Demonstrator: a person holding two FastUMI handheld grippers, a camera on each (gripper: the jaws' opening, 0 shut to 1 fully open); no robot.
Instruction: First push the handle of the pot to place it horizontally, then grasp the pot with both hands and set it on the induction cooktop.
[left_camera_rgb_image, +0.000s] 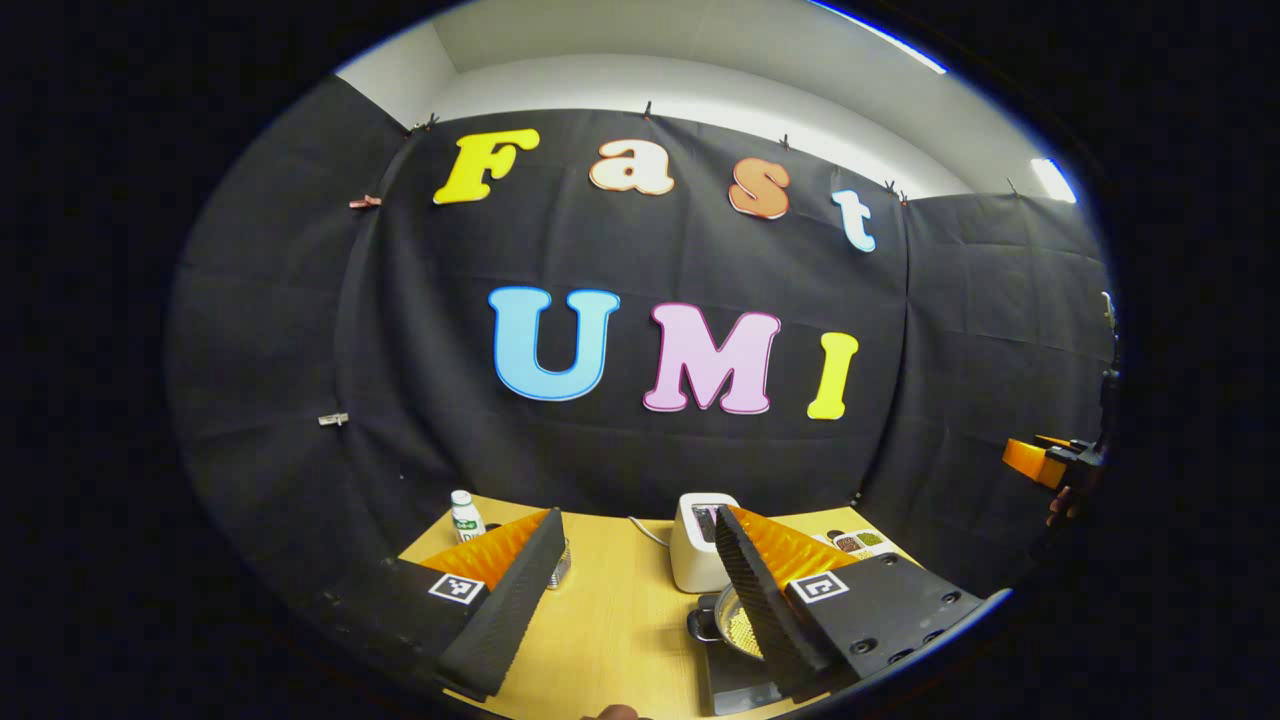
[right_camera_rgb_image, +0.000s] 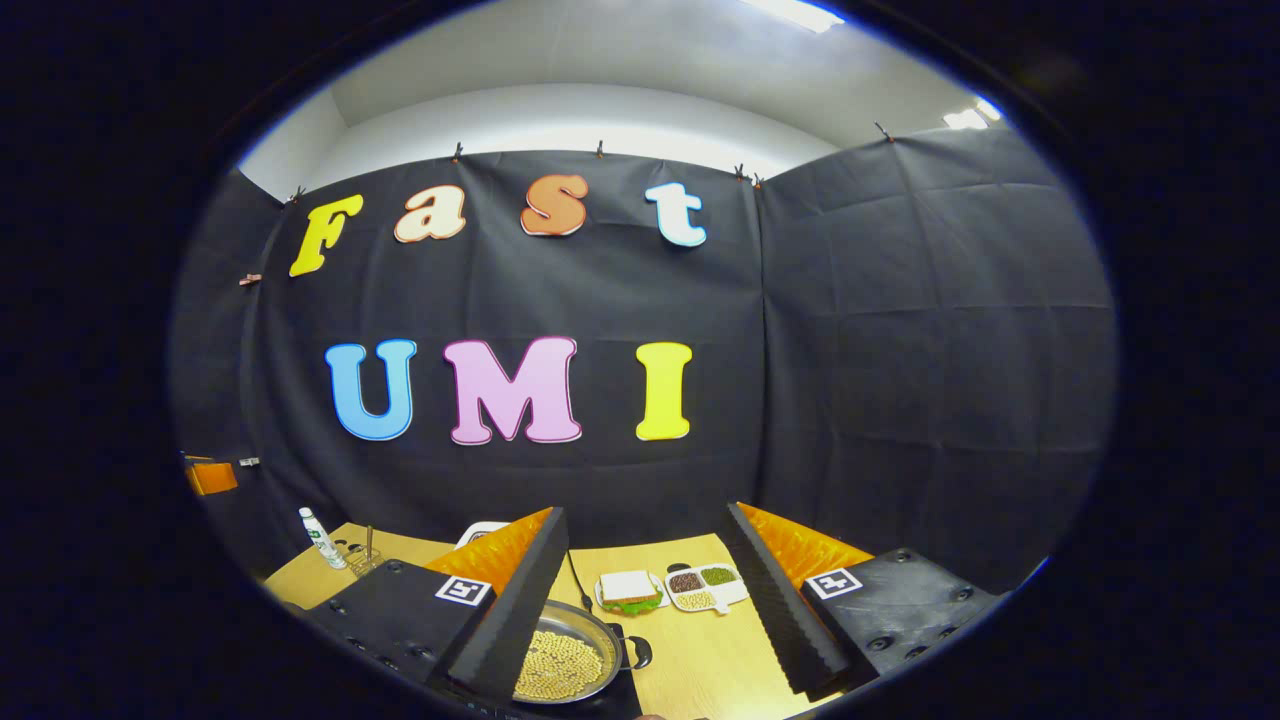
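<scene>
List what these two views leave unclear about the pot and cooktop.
- Pot, right gripper view: its near side is hidden behind the right gripper finger.
- Pot, left gripper view: half covered by the left gripper finger.
- Cooktop: cut off at the bottom edge; its controls cannot be made out.

Black cloth wall (right_camera_rgb_image: 900, 350) behind a wooden table (left_camera_rgb_image: 610, 620), ceiling lights (right_camera_rgb_image: 795, 12) on

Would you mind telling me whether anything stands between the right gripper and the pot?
Nothing visible does. The round metal pot of yellow beans lies just ahead of the open right gripper, by its left finger, on the wooden table. The sandwich and snack tray sit beyond.
</scene>
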